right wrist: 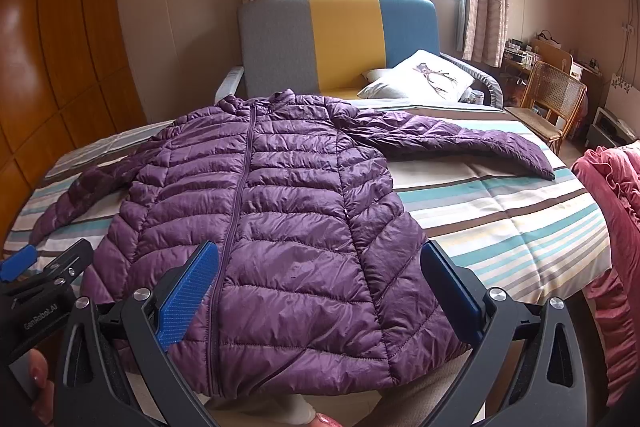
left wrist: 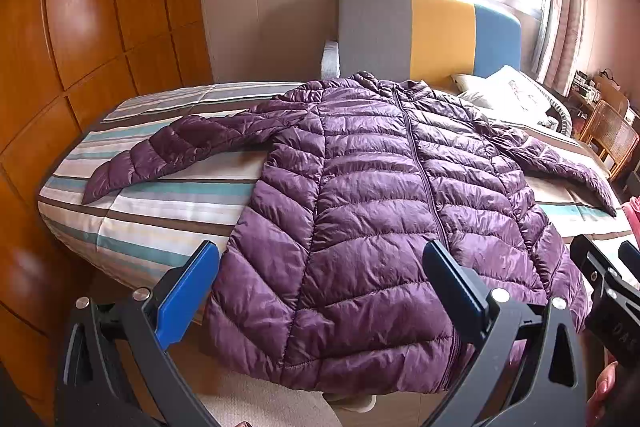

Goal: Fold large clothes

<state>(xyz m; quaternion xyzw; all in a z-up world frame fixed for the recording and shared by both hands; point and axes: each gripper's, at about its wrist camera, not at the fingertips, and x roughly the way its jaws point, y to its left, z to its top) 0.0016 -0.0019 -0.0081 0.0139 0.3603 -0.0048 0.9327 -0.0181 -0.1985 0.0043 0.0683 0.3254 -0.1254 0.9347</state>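
Observation:
A purple quilted puffer jacket (left wrist: 372, 195) lies face up and zipped on the striped bed (left wrist: 160, 223), sleeves spread to both sides, hem hanging over the near edge. It also shows in the right wrist view (right wrist: 280, 223). My left gripper (left wrist: 320, 267) is open and empty above the jacket's lower left part. My right gripper (right wrist: 320, 267) is open and empty above the lower right part. The right gripper's body shows at the left wrist view's right edge (left wrist: 608, 283). The left gripper's body shows at the right wrist view's left edge (right wrist: 44, 279).
A grey, yellow and blue headboard (right wrist: 340, 35) and a white pillow (right wrist: 424, 75) are at the far end. A wooden wardrobe (left wrist: 80, 47) stands left. A pink ruffled cover (right wrist: 616, 227) and a rattan chair (right wrist: 552, 99) are right.

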